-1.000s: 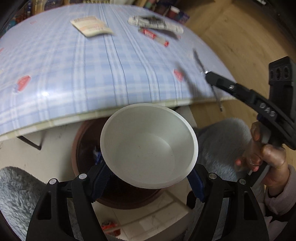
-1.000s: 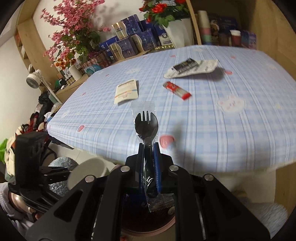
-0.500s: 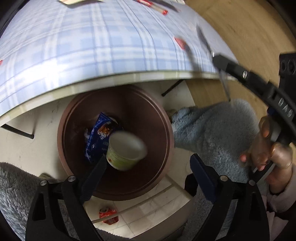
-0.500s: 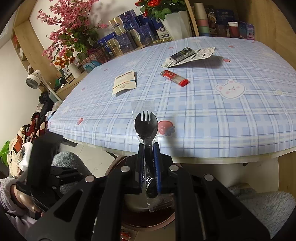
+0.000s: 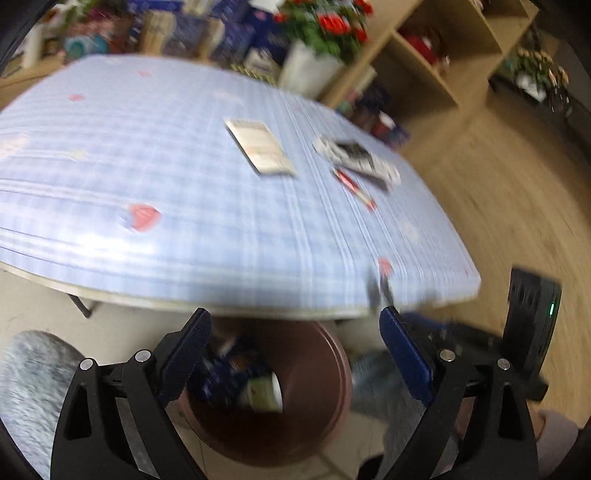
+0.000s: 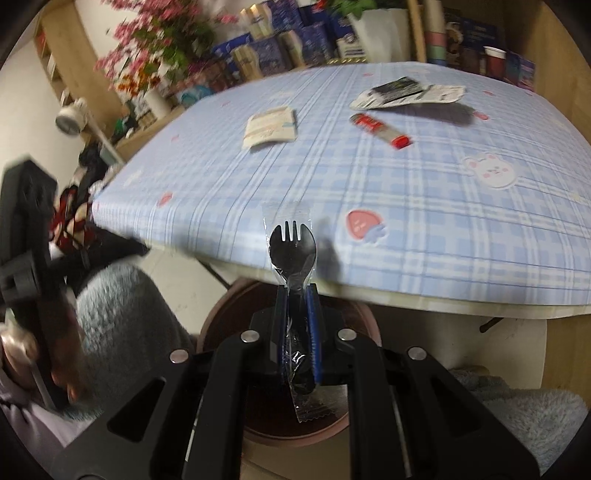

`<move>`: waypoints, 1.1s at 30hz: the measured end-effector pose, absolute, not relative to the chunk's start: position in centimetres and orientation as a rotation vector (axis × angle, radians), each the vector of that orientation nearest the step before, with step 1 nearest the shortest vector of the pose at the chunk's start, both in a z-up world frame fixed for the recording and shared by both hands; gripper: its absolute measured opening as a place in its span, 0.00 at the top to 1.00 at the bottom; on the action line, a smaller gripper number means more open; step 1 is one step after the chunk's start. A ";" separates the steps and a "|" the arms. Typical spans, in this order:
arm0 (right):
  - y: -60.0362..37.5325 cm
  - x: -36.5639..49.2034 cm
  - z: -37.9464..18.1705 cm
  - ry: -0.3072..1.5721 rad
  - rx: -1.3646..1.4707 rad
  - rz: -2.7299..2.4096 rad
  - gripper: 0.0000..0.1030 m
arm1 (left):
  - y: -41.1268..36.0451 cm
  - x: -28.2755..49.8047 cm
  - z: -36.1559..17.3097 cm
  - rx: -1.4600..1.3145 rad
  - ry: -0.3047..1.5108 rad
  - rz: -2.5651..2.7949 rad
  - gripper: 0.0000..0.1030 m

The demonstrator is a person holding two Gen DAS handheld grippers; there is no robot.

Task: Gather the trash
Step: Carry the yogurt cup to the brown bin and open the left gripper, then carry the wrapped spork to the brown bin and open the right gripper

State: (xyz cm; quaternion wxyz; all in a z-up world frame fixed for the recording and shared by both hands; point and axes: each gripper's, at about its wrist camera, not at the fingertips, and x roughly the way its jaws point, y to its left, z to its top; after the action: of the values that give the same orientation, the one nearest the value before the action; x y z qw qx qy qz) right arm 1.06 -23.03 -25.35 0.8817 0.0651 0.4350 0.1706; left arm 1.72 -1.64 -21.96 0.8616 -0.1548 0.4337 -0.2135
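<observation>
My right gripper point(image 6: 295, 295) is shut on a black plastic spork in a clear wrapper point(image 6: 292, 251), held above the brown trash bin point(image 6: 221, 314) under the table edge. My left gripper point(image 5: 295, 325) is open and empty above the same bin point(image 5: 332, 369), which holds a white cup point(image 5: 264, 395) and a blue wrapper point(image 5: 221, 369). On the blue checked table point(image 6: 406, 206) lie a beige packet point(image 6: 271, 127), a red and white tube point(image 6: 380, 129) and a flat black and white wrapper point(image 6: 406, 92). They also show in the blurred left wrist view: the packet point(image 5: 260, 146), the tube point(image 5: 354, 188), the wrapper point(image 5: 358, 158).
Grey fluffy rugs point(image 6: 125, 314) lie on the floor on both sides of the bin. Shelves with boxes, cups and flower pots point(image 6: 369, 22) stand behind the table. The left hand-held unit point(image 6: 29, 258) shows at the left of the right wrist view.
My left gripper let the white cup drop into the bin, then tilted up toward the table. My right gripper, still holding the spork, moved over the bin.
</observation>
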 end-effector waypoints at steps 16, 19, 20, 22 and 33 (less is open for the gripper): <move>-18.2 0.9 -27.9 1.033 -0.016 0.489 0.86 | 1.7 2.7 -22.8 -0.346 0.894 -0.287 0.13; -17.6 0.8 -27.9 1.031 -0.033 0.509 0.84 | 1.5 2.7 -22.8 -0.335 0.895 -0.288 0.13; -17.6 0.8 -27.8 1.026 -0.040 0.507 0.81 | 1.4 2.7 -22.9 -0.333 0.896 -0.287 0.13; -17.5 0.6 -27.4 1.001 -0.044 0.500 0.66 | 1.3 2.7 -23.0 -0.331 0.897 -0.287 0.13; -19.5 0.6 -25.0 0.858 0.035 0.433 0.13 | 1.0 2.7 -23.1 -0.314 0.897 -0.281 0.13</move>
State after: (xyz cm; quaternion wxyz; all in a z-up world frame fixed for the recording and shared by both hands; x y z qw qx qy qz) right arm 0.56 -19.48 -25.02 0.8867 0.0169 0.4125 0.2083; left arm 2.74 0.95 -23.08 0.8798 -0.1506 0.4302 -0.1348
